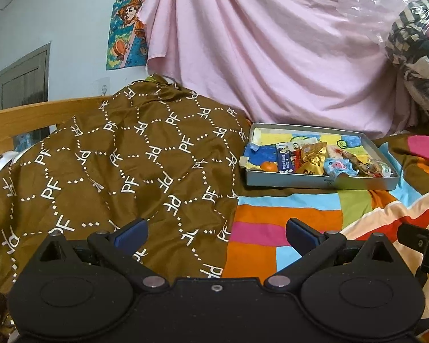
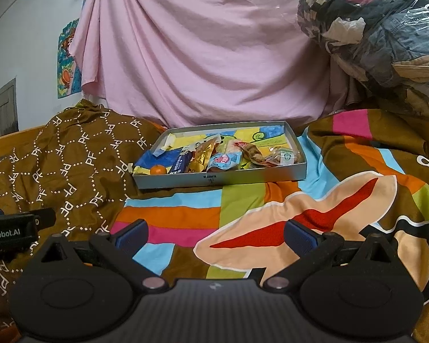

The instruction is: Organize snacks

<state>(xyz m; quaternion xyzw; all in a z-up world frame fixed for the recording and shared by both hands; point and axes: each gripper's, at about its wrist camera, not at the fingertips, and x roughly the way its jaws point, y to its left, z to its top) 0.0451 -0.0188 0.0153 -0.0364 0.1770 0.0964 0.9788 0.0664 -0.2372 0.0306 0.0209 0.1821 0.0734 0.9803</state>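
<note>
A shallow grey box lies on the striped bedspread, well ahead of both grippers. It holds several snack packets: a blue one, a gold one, a light blue one, and a small orange fruit. My left gripper is open and empty, low over the bed. My right gripper is open and empty too, to the right of the left one.
A brown quilt with white PF letters is heaped left of the box. A pink sheet hangs behind. A plastic-wrapped bundle of clothes sits at the back right. A wooden bed rail runs on the left.
</note>
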